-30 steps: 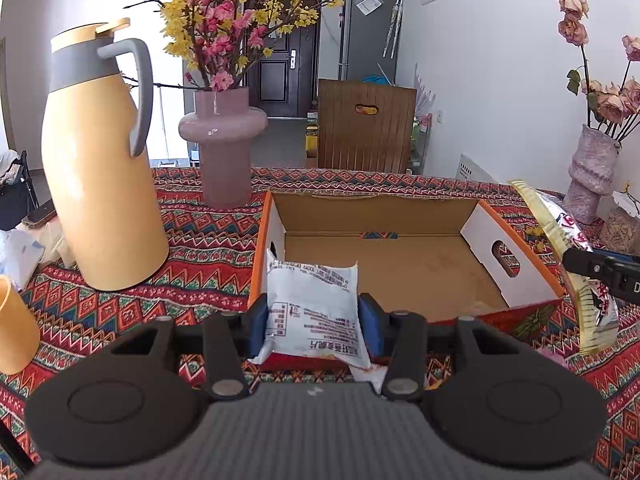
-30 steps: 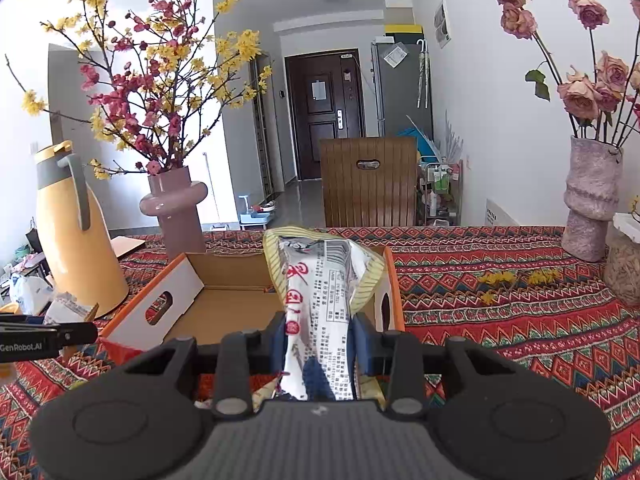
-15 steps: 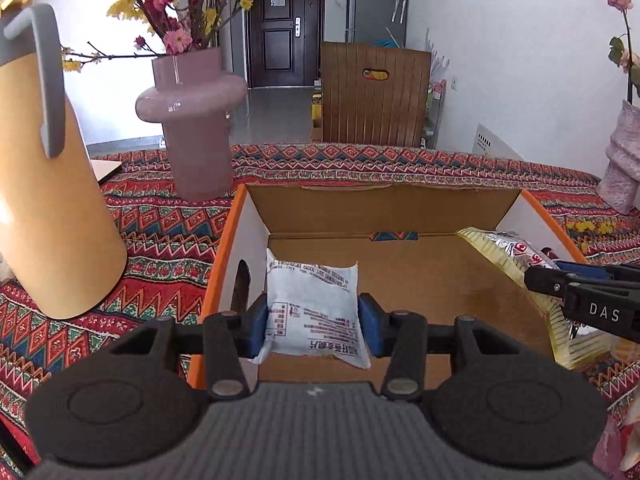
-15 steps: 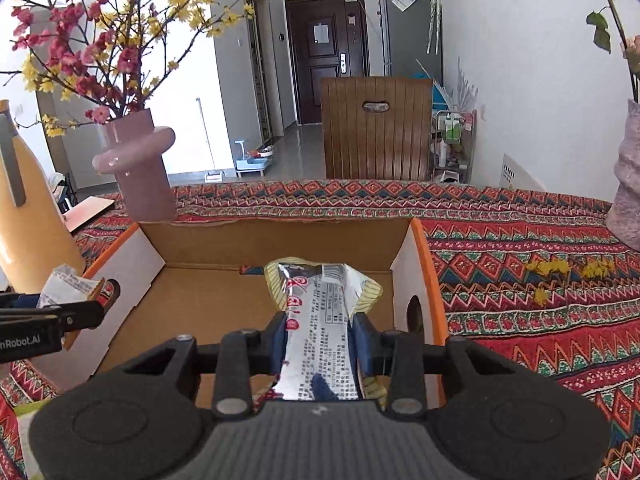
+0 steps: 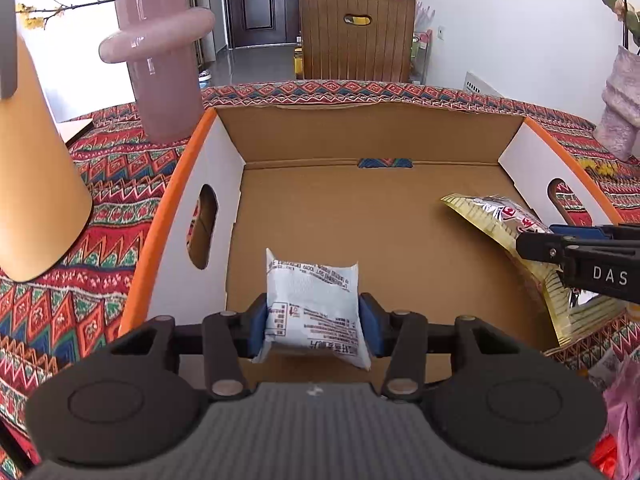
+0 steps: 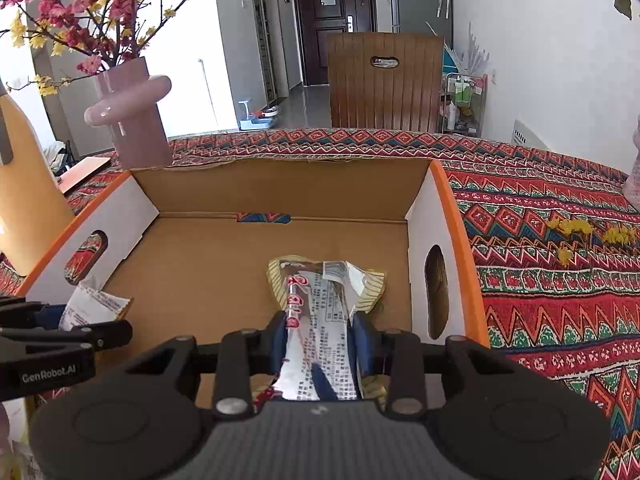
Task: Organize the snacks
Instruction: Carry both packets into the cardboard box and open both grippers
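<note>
- Over the open cardboard box (image 5: 372,216) on the patterned desk (image 6: 560,216), both grippers are hanging with a snack each, and the step in hand looks like setting these down inside.
- The left gripper (image 5: 312,320) is holding its fingers clamped on a white packet (image 5: 312,300), near the box's left wall and front edge.
- The right gripper (image 6: 320,340) is squeezing its fingers tight on a yellow-edged foil packet (image 6: 324,292), beside the right wall with the oval handle hole.
- Neither packet appears to be resting flat on the box floor yet; contact there is hard to judge.
- Doing it well probably means lowering each packet until it is lying on the cardboard before the fingers are letting go, so that nothing is dropping or bouncing.
- Keeping the two packets well apart, one to each side, is leaving the middle free for more snacks.
- Clipping the orange rims on the way out is the likely risk, since that could be shifting the box toward the pink vase (image 5: 160,64).
</note>
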Available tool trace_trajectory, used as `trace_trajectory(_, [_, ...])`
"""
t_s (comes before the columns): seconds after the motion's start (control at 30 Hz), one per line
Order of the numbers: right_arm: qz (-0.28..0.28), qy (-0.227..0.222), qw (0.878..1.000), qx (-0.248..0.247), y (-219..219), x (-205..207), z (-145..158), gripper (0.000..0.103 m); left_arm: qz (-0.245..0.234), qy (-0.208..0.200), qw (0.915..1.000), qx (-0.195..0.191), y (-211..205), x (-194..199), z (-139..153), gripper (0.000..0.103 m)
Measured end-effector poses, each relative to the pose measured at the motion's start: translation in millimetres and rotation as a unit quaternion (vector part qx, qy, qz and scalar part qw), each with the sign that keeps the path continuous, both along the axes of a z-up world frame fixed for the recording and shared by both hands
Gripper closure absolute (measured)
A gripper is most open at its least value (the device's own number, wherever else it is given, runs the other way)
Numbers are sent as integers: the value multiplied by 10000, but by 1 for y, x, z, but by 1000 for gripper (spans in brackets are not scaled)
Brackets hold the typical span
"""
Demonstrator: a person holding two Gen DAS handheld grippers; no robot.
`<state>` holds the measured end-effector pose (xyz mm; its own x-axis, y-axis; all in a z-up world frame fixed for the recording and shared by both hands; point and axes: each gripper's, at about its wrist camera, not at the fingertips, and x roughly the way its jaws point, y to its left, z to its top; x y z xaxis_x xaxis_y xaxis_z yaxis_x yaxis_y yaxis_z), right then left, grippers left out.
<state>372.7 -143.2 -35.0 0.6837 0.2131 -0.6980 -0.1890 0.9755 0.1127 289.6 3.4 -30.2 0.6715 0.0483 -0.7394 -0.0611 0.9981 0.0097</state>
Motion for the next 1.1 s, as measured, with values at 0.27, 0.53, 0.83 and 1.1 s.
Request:
trace_trajectory(0.27, [102,50,9999,-105,2,-19,-1,69,-48,80,9999,-76,1,-16,-1,55])
trace_trajectory(0.53, [68,-68,9999,-30,0,-38,6,64,-55,-236,9996,-114,-2,-35,14,51])
trace_trajectory(0.83, [-119,-774,9966,264,-14,-79,42,16,-19,-1044,9944,-136,0,-71,53,6])
trace_trajectory(1.1, [-181,-1321,9903,378,-22,-139,61,0,-56,-1629,9863,-260,8,-119,68,0])
